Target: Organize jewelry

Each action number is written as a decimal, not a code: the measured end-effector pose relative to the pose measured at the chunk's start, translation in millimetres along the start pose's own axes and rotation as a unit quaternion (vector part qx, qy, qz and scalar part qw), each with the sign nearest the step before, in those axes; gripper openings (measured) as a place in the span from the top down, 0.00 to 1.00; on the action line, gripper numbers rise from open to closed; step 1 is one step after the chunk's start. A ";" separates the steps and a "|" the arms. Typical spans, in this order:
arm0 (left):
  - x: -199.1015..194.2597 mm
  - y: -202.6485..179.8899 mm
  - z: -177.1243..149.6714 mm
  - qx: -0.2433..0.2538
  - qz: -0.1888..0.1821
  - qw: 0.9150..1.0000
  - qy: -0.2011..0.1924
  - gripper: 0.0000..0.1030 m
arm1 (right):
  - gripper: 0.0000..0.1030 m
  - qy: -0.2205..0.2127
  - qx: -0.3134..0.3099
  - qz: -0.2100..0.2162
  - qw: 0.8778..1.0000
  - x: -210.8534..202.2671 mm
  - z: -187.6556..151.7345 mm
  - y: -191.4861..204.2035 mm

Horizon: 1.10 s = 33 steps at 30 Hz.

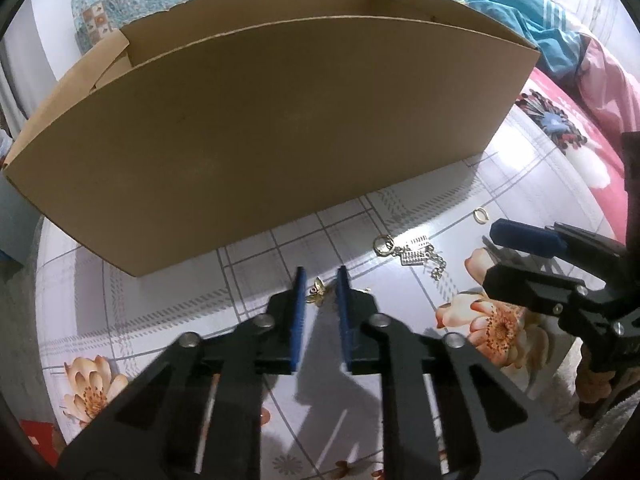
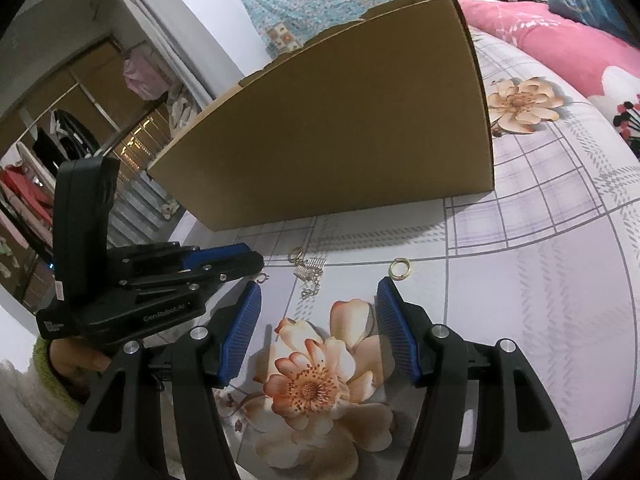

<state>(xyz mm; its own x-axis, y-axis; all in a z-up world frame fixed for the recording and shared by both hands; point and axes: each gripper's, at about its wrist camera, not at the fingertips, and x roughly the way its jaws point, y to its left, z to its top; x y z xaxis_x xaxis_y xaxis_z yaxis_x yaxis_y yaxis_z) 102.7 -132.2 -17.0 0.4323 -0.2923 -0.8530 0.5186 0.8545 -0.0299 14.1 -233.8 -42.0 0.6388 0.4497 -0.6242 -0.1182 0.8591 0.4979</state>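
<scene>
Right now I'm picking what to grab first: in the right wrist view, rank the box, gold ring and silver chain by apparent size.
1. box
2. silver chain
3. gold ring
The box stands farther from the camera, yet looks far largest.

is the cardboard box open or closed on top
Open: the cardboard box has no lid across its top, and its far inner wall shows above the near rim.
</scene>
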 end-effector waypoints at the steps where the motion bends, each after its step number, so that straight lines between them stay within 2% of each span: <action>1: -0.3 -0.1 -0.7 -0.001 -0.001 1.000 -0.001 0.93 | 0.42 0.000 0.000 0.000 1.000 -0.7 -0.2 -1.3; 8: -4.3 9.0 -7.6 -0.028 -0.028 0.999 -0.013 0.94 | 0.42 0.000 -0.008 -0.002 1.000 -6.0 -1.1 3.2; 15: -24.8 32.5 -14.8 -0.062 -0.050 0.996 -0.043 0.94 | 0.42 0.007 -0.027 -0.002 1.000 -2.4 1.2 13.5; 21: -34.9 53.9 -19.7 -0.092 -0.049 0.993 -0.059 0.94 | 0.43 0.018 -0.101 0.003 0.995 10.3 5.9 40.9; 27: -40.1 64.4 -23.8 -0.099 -0.046 0.991 -0.071 0.94 | 0.61 0.044 -0.188 -0.009 0.981 35.5 13.2 59.0; 33: -39.3 69.0 -27.9 -0.100 -0.048 0.991 -0.075 0.94 | 0.70 0.078 -0.249 -0.027 0.965 58.2 14.2 67.3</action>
<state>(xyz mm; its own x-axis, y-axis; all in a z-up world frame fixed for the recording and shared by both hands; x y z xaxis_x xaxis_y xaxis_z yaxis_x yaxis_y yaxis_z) 100.9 -49.8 0.0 0.4999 -0.4248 -0.7547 0.4134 0.8828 -0.2231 54.2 -153.2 -36.2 0.5366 0.3986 -0.7438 -0.4639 0.8756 0.1345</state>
